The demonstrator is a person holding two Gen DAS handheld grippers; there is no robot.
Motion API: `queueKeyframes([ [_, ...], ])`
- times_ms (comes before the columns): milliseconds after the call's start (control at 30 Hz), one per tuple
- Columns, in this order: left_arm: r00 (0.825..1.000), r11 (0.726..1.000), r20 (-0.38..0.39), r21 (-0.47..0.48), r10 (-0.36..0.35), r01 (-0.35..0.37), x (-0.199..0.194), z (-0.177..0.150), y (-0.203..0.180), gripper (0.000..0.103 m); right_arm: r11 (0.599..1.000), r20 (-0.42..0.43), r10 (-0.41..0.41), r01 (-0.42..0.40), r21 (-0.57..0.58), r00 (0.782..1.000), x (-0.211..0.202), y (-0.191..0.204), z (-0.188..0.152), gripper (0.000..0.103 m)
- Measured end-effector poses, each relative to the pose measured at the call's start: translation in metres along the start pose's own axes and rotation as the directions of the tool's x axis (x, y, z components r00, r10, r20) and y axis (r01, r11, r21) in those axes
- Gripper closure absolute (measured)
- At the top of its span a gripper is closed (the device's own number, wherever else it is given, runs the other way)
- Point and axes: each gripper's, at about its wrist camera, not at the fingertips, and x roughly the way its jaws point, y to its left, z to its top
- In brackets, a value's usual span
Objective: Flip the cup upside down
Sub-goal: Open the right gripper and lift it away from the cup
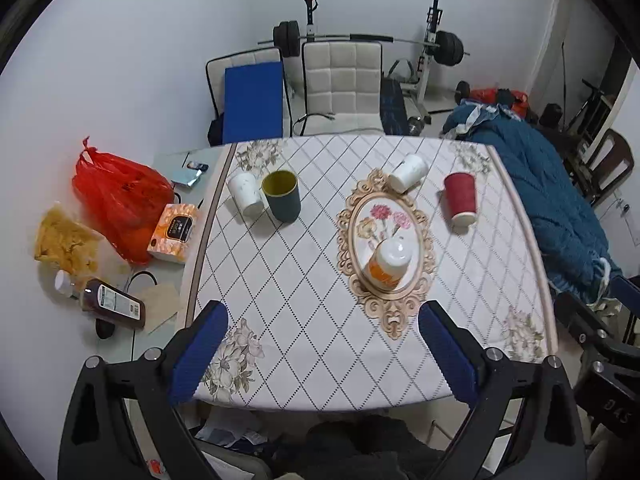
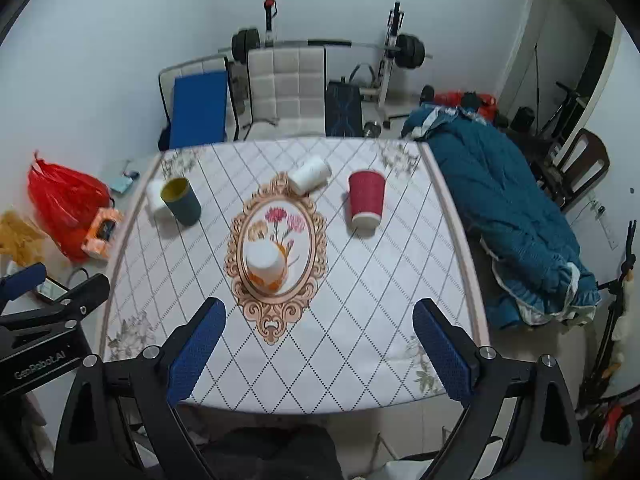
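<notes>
Several cups stand on the patterned table (image 1: 304, 352). A dark teal cup with a yellow inside (image 1: 282, 195) (image 2: 181, 201) stands mouth up at the far left, next to an inverted white cup (image 1: 245, 193) (image 2: 157, 200). A white and orange cup (image 1: 389, 262) (image 2: 265, 266) stands upside down in the oval print. Another white cup (image 1: 409, 171) (image 2: 310, 173) and a red cup (image 1: 461, 198) (image 2: 366, 198) stand upside down at the back. My left gripper (image 1: 323, 354) and right gripper (image 2: 318, 350) are open and empty above the near edge.
A side surface on the left holds a red bag (image 1: 120, 204), an orange tissue box (image 1: 174, 232), a chips bag (image 1: 66, 244) and a bottle (image 1: 112, 304). A blue blanket (image 1: 560, 200) lies right of the table. Chairs (image 1: 340, 80) and a barbell rack stand behind.
</notes>
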Motion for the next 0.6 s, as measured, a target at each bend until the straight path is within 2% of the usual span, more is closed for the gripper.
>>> queueKeyframes([
  [100, 1.000, 1.000, 0.016, -0.009, -0.008, 0.008, -0.020, 0.000, -0.002, 0.005, 1.000, 0.043, 0.016, -0.016, 0.008, 0.999, -0.035, -0.006, 0.004, 0.006],
  [333, 1.000, 1.000, 0.021, 0.001, -0.023, 0.023, -0.054, 0.000, -0.014, 0.005, 0.998, 0.074, 0.058, -0.059, 0.011, 0.996, -0.085, -0.015, 0.008, 0.006],
  [600, 1.000, 1.000, 0.017, 0.006, -0.012, 0.012, -0.067, -0.007, -0.023, 0.005, 0.997, 0.065, 0.070, -0.071, 0.005, 0.995, -0.101, -0.026, 0.007, 0.003],
])
